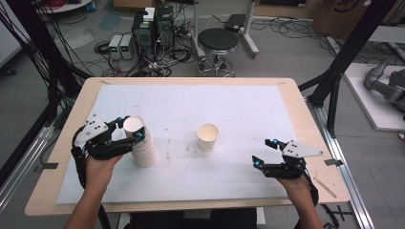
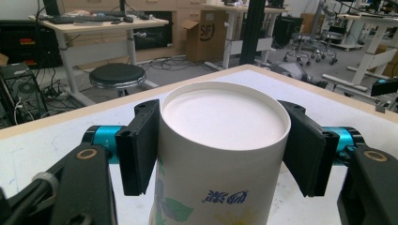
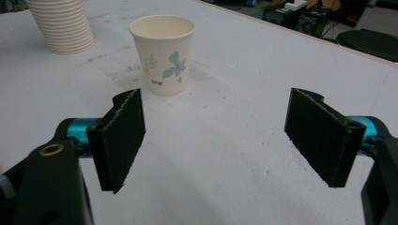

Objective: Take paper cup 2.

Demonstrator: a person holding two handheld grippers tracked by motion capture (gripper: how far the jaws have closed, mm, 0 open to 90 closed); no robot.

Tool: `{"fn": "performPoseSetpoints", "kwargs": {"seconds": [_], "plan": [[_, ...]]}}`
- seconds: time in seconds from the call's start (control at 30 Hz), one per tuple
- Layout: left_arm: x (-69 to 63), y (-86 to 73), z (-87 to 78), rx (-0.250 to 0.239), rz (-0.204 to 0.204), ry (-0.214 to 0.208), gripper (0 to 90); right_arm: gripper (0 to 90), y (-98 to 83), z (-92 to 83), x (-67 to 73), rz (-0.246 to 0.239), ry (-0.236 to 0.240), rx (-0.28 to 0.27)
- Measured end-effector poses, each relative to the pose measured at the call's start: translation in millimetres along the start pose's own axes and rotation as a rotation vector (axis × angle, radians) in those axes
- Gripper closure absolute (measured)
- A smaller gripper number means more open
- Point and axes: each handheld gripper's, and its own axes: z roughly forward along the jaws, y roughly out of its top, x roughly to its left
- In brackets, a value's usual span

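The left tongs [image 1: 134, 129] are clenched on the top cup of the stack of paper cups [image 1: 142, 149], with one black pad on each side just under its rim; the stack stands upright on the left part of the white surface [image 1: 248, 109]. The right tongs [image 1: 266, 151] are released with nothing between them, low over the right part of the surface; a single paper cup [image 1: 208, 136] with a flower print stands upright near the middle, well apart from both tongs and the stack.

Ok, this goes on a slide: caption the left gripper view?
Left tool closed on the top cup of a paper cup stack, over the white table.
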Motion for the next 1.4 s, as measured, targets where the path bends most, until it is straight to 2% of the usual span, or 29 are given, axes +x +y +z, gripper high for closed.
{"fn": "performPoseSetpoints", "kwargs": {"seconds": [0.6, 0.97, 1.17, 1.4], "plan": [[-0.6, 34.7, -9.6, -0.069, 0.017, 0.005, 34.3, 21.3, 0.2, -0.6, -0.7, 0.000, 0.000, -0.003], [-8.4, 54.7, -12.6, -0.114, 0.019, -0.020, 34.3, 21.3, -0.7, -0.6, -3.0, 0.006, 0.004, -0.009], [-20.1, 64.6, -10.8, -0.135, 0.031, -0.059, 34.4, 21.3, -0.7, -2.6, -3.7, 0.016, 0.000, -0.016], [-38.3, 68.5, -4.5, -0.143, 0.037, -0.145, 34.4, 21.3, 0.7, -0.6, -1.9, 0.007, 0.003, -0.010]]}}
